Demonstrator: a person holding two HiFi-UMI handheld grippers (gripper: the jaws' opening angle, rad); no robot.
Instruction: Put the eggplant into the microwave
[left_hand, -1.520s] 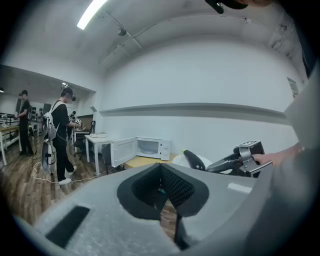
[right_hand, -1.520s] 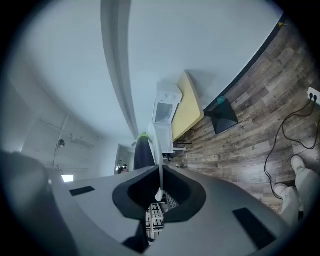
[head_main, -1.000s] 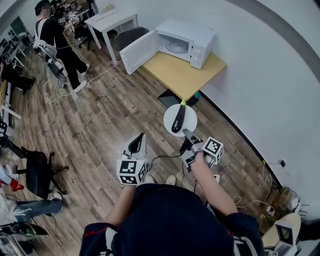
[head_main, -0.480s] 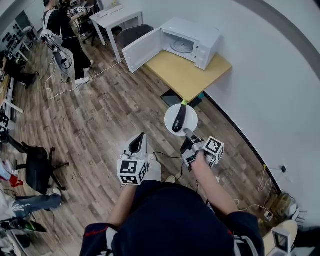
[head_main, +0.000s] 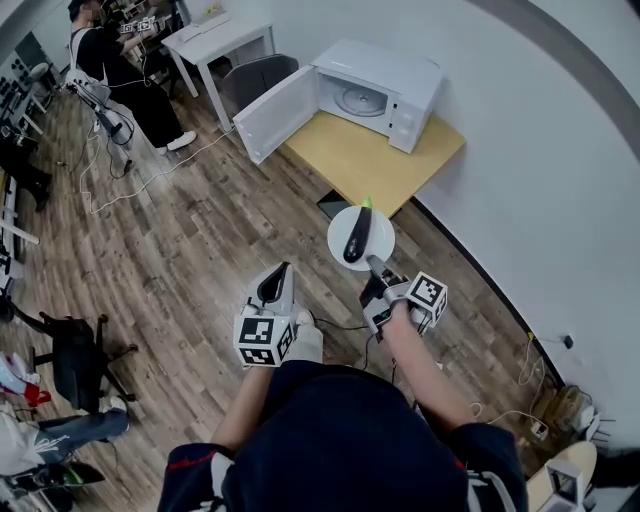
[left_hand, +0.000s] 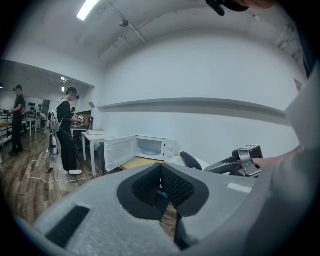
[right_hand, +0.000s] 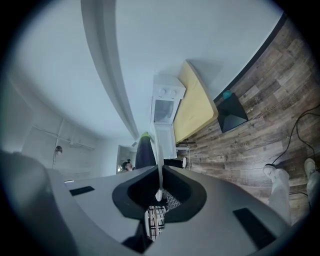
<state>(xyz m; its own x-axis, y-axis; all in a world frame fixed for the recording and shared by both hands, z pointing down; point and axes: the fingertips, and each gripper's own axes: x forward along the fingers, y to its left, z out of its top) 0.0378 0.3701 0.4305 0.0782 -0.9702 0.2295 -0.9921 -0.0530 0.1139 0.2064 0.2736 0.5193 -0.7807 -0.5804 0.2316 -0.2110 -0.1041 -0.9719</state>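
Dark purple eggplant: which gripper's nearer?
Right. The right gripper clamps the rim of the round white plate carrying the dark purple eggplant; the left gripper, shut and empty, sits apart to its left.

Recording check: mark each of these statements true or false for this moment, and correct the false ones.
1. The microwave has its door open. True.
2. The eggplant lies inside the microwave. False: it lies on a white plate, away from the microwave.
3. The right gripper has its jaws clamped on the plate's rim. True.
4. The left gripper carries a cup. False: nothing is between its jaws, which are together.
5. The microwave stands on the floor. False: it stands on a yellow table.
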